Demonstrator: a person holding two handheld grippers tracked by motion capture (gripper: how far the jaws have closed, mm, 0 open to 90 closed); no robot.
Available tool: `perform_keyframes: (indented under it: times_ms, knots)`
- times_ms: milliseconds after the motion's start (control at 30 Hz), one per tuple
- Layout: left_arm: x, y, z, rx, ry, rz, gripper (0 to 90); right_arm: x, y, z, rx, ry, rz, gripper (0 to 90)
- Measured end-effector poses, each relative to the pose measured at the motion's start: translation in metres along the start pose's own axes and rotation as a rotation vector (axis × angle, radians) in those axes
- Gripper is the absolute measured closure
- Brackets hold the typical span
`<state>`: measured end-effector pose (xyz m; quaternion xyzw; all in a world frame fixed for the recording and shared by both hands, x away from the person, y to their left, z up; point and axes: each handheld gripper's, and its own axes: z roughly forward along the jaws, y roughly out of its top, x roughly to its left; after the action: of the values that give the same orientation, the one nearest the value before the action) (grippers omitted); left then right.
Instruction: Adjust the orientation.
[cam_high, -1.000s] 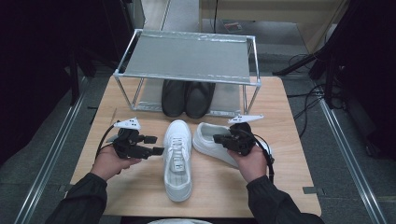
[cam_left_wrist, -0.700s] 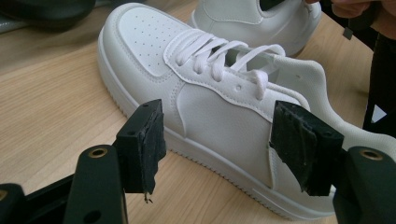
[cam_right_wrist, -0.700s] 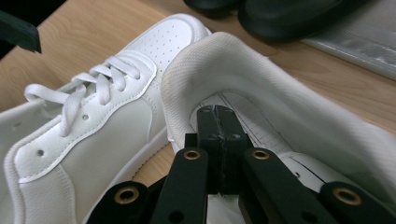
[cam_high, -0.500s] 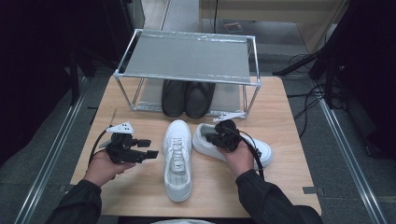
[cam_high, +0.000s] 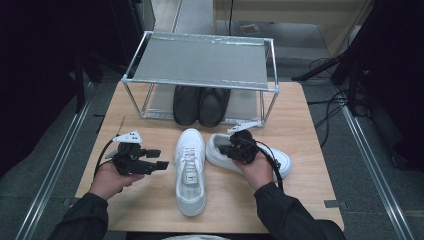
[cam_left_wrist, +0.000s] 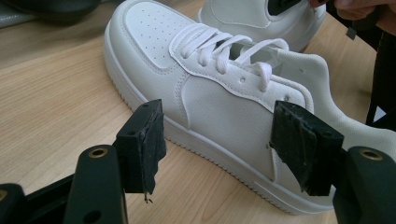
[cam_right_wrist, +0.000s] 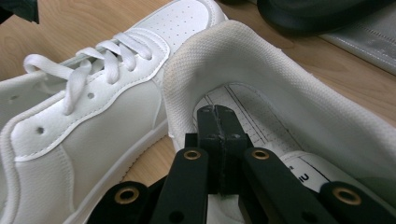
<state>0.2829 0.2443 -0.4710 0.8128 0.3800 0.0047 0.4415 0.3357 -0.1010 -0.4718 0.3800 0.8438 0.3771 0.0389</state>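
Two white sneakers lie on the wooden table (cam_high: 305, 200). One sneaker (cam_high: 190, 170) points away from me at the centre. The other (cam_high: 274, 160) lies crosswise to its right, heel towards the first. My right gripper (cam_high: 227, 149) is shut, and its joined tips (cam_right_wrist: 217, 114) sit inside the heel opening of the crosswise sneaker (cam_right_wrist: 243, 51), above the insole with nothing between them. My left gripper (cam_high: 161, 159) is open, held just left of the centre sneaker. Its pads (cam_left_wrist: 145, 140) stand wide apart in front of that sneaker's side (cam_left_wrist: 210, 93), without touching it.
A metal-framed rack (cam_high: 200, 60) with a grey shelf stands at the back of the table. A pair of black shoes (cam_high: 200, 105) sits under it. Dark floor, rails and cables surround the table.
My right gripper has moved left and down, from above the crosswise sneaker into its heel opening. The left gripper has hardly moved.
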Motion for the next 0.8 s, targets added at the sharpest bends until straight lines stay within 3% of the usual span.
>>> perform_keyframes:
  times_ms: [233, 300, 433, 667, 800]
  knots:
    - [0.000, 0.001, 0.000, 0.002, -0.004, 0.003, 35.4, -0.005, -0.006, -0.007, -0.027, 0.049, 0.031, 90.0]
    - [0.000, 0.001, 0.001, 0.003, -0.003, 0.002, 35.4, -0.007, -0.006, -0.007, -0.026, 0.040, 0.031, 90.0]
    - [0.000, 0.002, 0.001, -0.001, -0.003, 0.000, 35.4, -0.010, -0.004, -0.006, -0.012, 0.025, 0.017, 90.0]
    - [0.002, 0.002, 0.000, -0.007, -0.005, -0.002, 35.4, -0.011, -0.011, -0.014, 0.035, 0.066, 0.032, 90.0]
    - [0.002, 0.002, 0.000, -0.007, -0.006, -0.001, 35.4, -0.004, -0.017, -0.020, 0.051, 0.085, 0.011, 90.0]
